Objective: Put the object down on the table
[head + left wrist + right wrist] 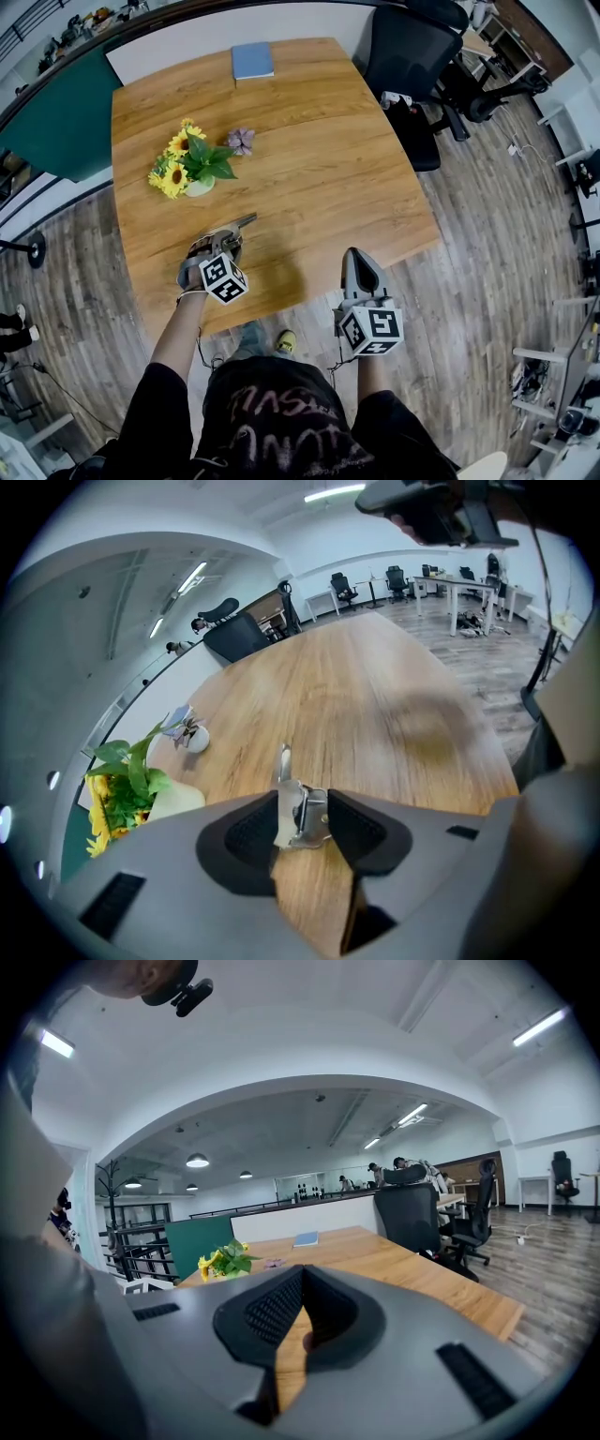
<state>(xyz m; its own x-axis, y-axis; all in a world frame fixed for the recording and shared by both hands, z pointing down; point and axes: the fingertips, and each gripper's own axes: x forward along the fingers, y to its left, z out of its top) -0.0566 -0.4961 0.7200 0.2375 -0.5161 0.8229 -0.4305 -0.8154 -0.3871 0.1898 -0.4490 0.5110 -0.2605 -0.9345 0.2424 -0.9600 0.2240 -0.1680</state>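
Table point(319, 178): a wooden top is seen filling the middle of the head view. Its near edge runs just under both grippers, and its right edge slants down towards the lower right. A wide bare stretch of wood is left at centre and right.
Office chair point(412, 56): it is parked at the table's upper right corner, on the plank floor.
Left gripper point(228, 240): it is held over the near left part of the table and tilted steeply down, the forearm stretched out behind it. The jaws are spread apart, with the metal object between them.
Right gripper point(360, 255): it is held at the near edge, close to level. The jaw tips are brought together and nothing is gripped.
Sunflower pot point(187, 169): it is set left of centre, beyond the left gripper.
Blue book point(252, 60): it is laid at the far edge.
Metal object point(307, 819): a small shiny piece with a thin stem pointing away is seen low against the wood between the left pads.
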